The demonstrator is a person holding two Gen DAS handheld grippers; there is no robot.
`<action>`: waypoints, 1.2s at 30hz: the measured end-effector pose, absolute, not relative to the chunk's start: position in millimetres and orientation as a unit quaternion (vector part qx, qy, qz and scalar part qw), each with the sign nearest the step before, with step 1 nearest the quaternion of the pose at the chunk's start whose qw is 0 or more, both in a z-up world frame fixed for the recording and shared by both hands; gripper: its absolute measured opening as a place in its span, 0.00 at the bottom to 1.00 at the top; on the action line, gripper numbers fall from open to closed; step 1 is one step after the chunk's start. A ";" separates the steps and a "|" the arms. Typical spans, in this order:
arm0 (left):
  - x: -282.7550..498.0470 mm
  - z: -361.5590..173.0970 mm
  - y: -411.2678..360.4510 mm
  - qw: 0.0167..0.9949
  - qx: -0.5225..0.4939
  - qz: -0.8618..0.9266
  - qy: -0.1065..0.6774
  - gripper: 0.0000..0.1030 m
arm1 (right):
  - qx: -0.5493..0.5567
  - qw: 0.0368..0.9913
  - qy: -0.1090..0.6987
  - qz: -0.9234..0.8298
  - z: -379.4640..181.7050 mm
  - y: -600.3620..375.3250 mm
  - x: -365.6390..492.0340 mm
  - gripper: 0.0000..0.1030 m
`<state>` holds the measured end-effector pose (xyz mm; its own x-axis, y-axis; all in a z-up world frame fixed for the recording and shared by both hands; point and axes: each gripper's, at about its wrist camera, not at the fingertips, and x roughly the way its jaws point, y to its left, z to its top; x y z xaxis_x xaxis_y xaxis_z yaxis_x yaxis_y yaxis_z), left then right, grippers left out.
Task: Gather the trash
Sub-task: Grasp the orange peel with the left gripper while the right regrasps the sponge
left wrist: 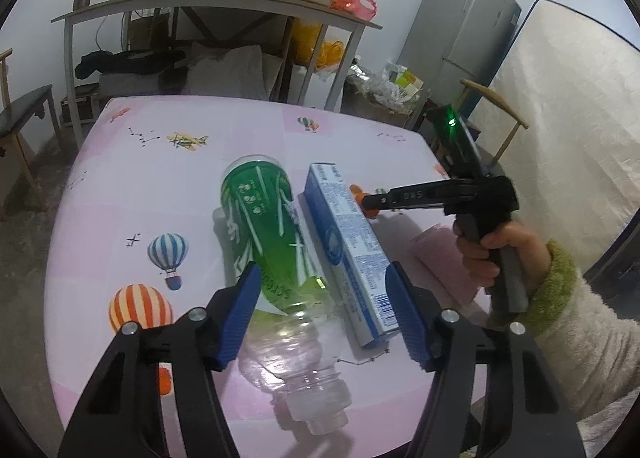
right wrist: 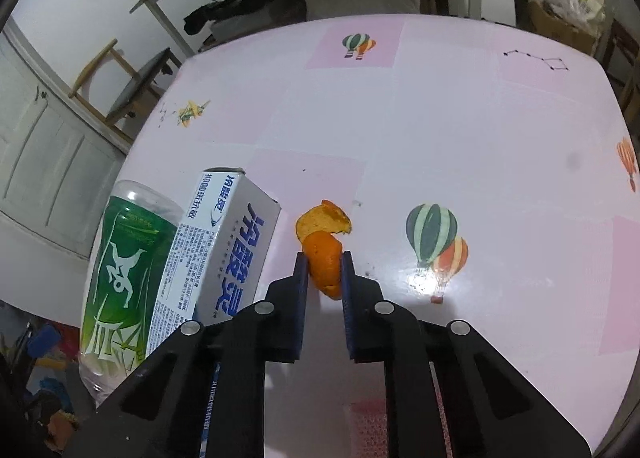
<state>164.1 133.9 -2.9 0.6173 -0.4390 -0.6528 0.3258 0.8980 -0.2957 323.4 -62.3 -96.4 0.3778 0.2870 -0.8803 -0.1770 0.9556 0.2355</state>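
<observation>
1. The right gripper [right wrist: 324,272] is nearly closed, its blue pads pinching the peel [right wrist: 325,264], an orange scrap lying on the table [right wrist: 460,118] just right of the box [right wrist: 228,246].
2. The left gripper [left wrist: 322,316] stands partly open above the bottle [left wrist: 276,270] and the near end of the box, with both between its pads; neither pad appears to press on anything.
3. The peel looks light, soft and curled. It would likely crush or tear rather than slip, so a gentle pinch across its thick middle suits it. A second piece touches it at the far end and may stay behind.
4. The bottle lies on its side, empty and uncapped. It is probably light, smooth and prone to rolling or denting, so the labelled body is the best place to grip.
5. The box looks like thin card, stiff along its length, and is best taken across its narrow width.
6. The box carries large blue Chinese characters, fine print and a barcode. The bottle's green label shows white figures and lettering too distorted to read.
</observation>
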 end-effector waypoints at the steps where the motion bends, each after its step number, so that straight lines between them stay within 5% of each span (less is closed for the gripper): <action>1: 163.1 -2.0 133.1 0.895 -0.079 -0.221 0.380 0.60 | 0.051 0.830 0.538 0.139 -95.2 -63.5 321.7 0.10; 15: 122.3 1.4 69.3 0.859 -0.025 -0.342 0.379 0.58 | 0.069 0.825 0.518 0.215 -39.9 -69.8 210.3 0.06; 23: 106.9 -27.3 36.1 0.831 0.031 -0.363 0.420 0.58 | 0.093 0.787 0.568 0.222 -81.8 -69.5 155.4 0.12; 28: 106.5 -43.5 24.2 0.826 0.050 -0.360 0.432 0.58 | 0.148 0.772 0.577 0.222 -92.9 -84.5 152.5 0.45; 36: 109.8 -49.2 8.1 0.844 0.080 -0.340 0.406 0.58 | 0.165 0.824 0.502 0.204 -52.1 -128.6 139.3 0.62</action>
<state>109.8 8.1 -49.2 0.4388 -0.5096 -0.7401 0.6402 0.7552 -0.1405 139.3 -128.6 -52.1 0.4135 0.5017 -0.7598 -0.1697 0.8623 0.4771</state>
